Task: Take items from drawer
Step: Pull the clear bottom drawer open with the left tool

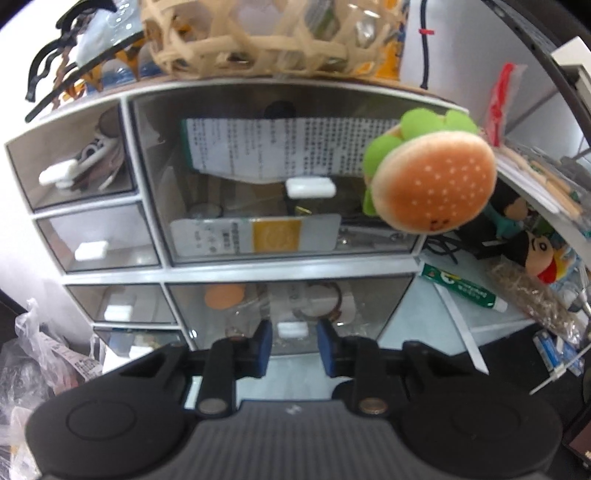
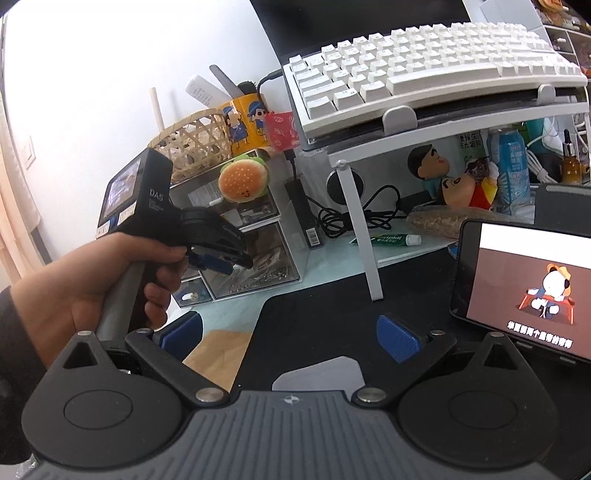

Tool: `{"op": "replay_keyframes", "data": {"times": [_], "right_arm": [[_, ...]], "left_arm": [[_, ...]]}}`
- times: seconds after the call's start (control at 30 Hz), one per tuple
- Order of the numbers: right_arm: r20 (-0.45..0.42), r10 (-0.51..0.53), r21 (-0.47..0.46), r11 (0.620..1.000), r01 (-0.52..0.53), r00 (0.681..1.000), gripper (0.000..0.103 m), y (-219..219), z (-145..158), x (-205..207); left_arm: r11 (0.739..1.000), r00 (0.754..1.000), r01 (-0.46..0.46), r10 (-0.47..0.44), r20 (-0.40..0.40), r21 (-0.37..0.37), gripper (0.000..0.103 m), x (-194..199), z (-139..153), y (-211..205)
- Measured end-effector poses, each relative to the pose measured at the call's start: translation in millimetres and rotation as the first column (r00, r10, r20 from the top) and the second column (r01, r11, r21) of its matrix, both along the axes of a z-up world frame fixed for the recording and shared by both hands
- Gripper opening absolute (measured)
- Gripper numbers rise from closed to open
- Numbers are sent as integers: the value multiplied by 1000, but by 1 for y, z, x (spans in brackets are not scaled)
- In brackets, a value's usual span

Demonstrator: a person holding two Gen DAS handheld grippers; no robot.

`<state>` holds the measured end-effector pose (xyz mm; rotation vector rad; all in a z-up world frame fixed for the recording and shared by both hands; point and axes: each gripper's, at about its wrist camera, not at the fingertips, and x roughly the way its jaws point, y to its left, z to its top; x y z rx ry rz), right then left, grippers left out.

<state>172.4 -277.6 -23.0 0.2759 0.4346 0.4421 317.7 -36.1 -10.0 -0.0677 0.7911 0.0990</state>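
Observation:
A small clear-fronted drawer cabinet [image 1: 236, 258] with white handles stands on the desk. My left gripper [image 1: 293, 345] is open, its blue pads on either side of the white handle [image 1: 291, 328] of the lower right drawer [image 1: 288, 306], close in front of it and apart from it. That drawer holds an orange round thing and other small items. The large drawer above holds printed papers. In the right wrist view the left gripper [image 2: 218, 258] is held by a hand at the cabinet [image 2: 251, 254]. My right gripper [image 2: 291, 336] is wide open and empty above the black desk mat.
A burger plush [image 1: 432, 184] hangs at the cabinet's upper right. A woven basket [image 1: 251, 33] sits on top. A green tube [image 1: 461, 286], dolls and cables lie to the right. A keyboard [image 2: 424, 59] sits on a white stand; a phone [image 2: 528, 284] stands at right.

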Motion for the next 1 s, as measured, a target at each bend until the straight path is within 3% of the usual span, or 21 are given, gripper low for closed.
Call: {"op": "replay_keyframes", "data": {"times": [0.3,0.4,0.67,1.0], "right_arm": [[-5,-7,8,1000,7,1000,103,-6,-2,-1],[-6,-11,12,1000,11,1000,103,-8,-3,-1],[-8,-19,16,1000,19,1000,103,-13,-4,-1],[-9,-24,11,1000,25,1000,103,-13,-4,-1]], "left_arm": [[999,999,19,-18,-43,27,29,-1,-2,-2],[999,999,6,-4,-42,38,20,-3,-5,-2],[1000,999,-26,26,-30,-7,19,-14,-8,4],[1000,1000,-22,22,-12,-9,18,-33,-13,6]]}}
